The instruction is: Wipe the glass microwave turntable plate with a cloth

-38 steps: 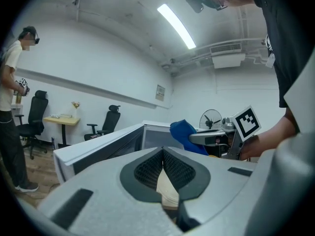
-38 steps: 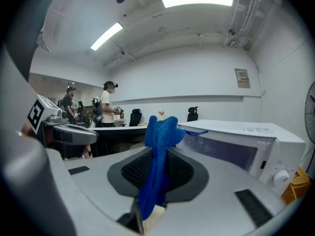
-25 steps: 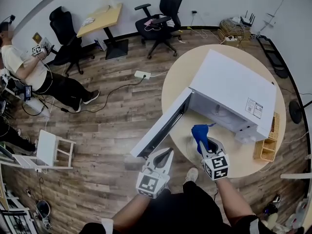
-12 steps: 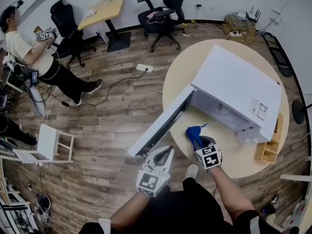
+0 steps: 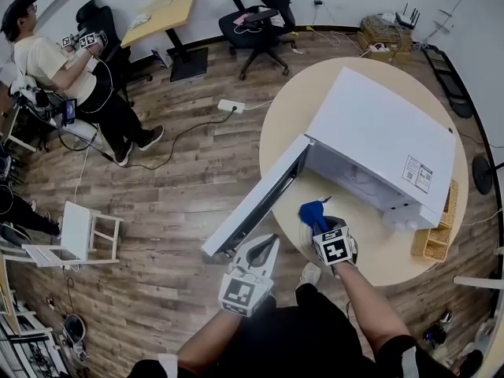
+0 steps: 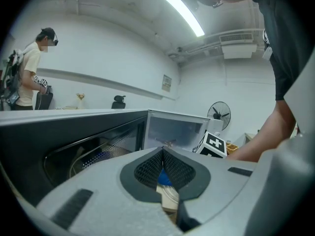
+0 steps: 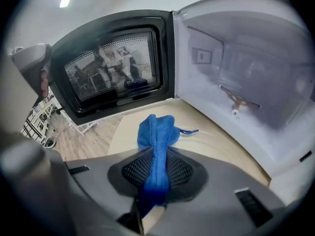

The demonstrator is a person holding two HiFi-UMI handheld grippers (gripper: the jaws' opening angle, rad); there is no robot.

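- A wood floor (image 5: 181, 187) fills the left half of the head view.
- A round table (image 5: 287, 120) sits at 2 o'clock, with a white microwave (image 5: 386, 136) on it; its door (image 5: 256, 199) hangs open toward 6 o'clock.
- A wicker basket (image 5: 433, 242) stands at 4 o'clock, beside the microwave.
- A black office chair (image 5: 260, 22) is at 12 o'clock.
- A wooden desk (image 5: 161, 18) is at 11 o'clock.
- A seated person (image 5: 59, 69) is at 10 o'clock.
- A white stool (image 5: 75, 239) is at 8 o'clock.
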